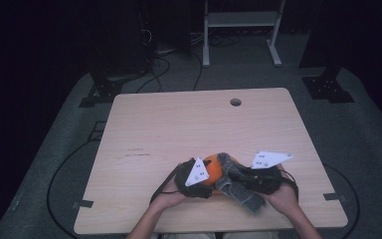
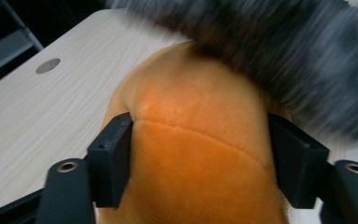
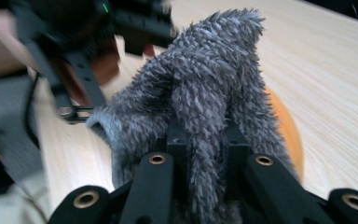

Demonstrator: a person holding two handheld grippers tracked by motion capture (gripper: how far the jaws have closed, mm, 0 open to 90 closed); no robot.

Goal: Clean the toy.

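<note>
Near the front edge of the pale wooden bench (image 1: 179,124), an orange plush ball (image 1: 213,169) sits between the two hands, with a grey furry cloth (image 1: 238,186) draped over and beside it toward the person's right. The left tool (image 2: 200,154) has its black jaws set on either side of the orange plush, pads against its flanks, so it is grasping the ball; the blurred grey fur lies just above it in the left gripper view. The right tool (image 3: 205,140) is clenched on a fold of the grey furry cloth, the shaggy pile standing up between its nearly closed jaws, with the orange plush just behind. The two tools are close together, crowding each other. Farther back the bench carries a round cable hole (image 1: 236,102), and dark floor with cables (image 1: 169,64) and a white frame (image 1: 241,30) lies beyond the far edge.
</note>
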